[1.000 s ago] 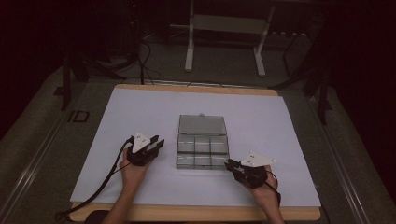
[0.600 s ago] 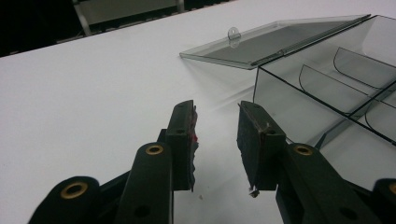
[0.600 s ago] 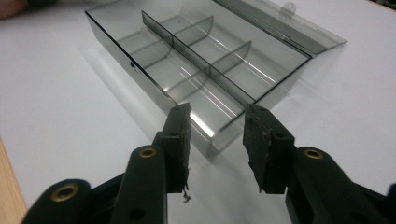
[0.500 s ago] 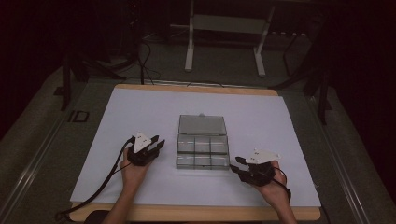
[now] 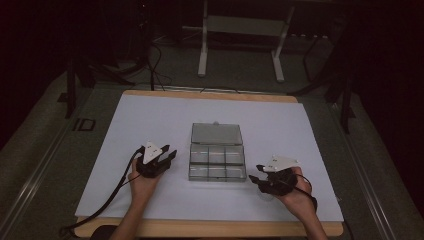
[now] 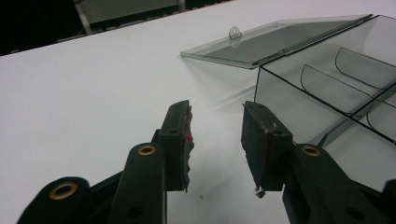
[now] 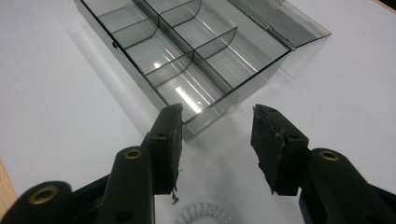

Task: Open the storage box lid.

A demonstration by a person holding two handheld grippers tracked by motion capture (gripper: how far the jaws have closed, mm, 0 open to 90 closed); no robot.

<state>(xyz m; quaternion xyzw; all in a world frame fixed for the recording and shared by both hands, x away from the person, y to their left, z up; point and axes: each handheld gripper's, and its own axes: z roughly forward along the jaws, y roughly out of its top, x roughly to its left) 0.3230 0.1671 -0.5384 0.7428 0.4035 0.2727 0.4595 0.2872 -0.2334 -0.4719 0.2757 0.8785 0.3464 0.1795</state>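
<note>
Having just been opened with nothing between its jaws, the right gripper [image 5: 261, 178] is held clear of the open box [image 5: 217, 158] at frame centre, suggesting release, while the left gripper [image 5: 167, 156] is kept wide and empty.

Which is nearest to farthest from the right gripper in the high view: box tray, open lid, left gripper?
From the right gripper:
1. Box tray, just to its left.
2. Open lid, behind the tray, lying flat.
3. Left gripper, across the tray on the far side.
</note>
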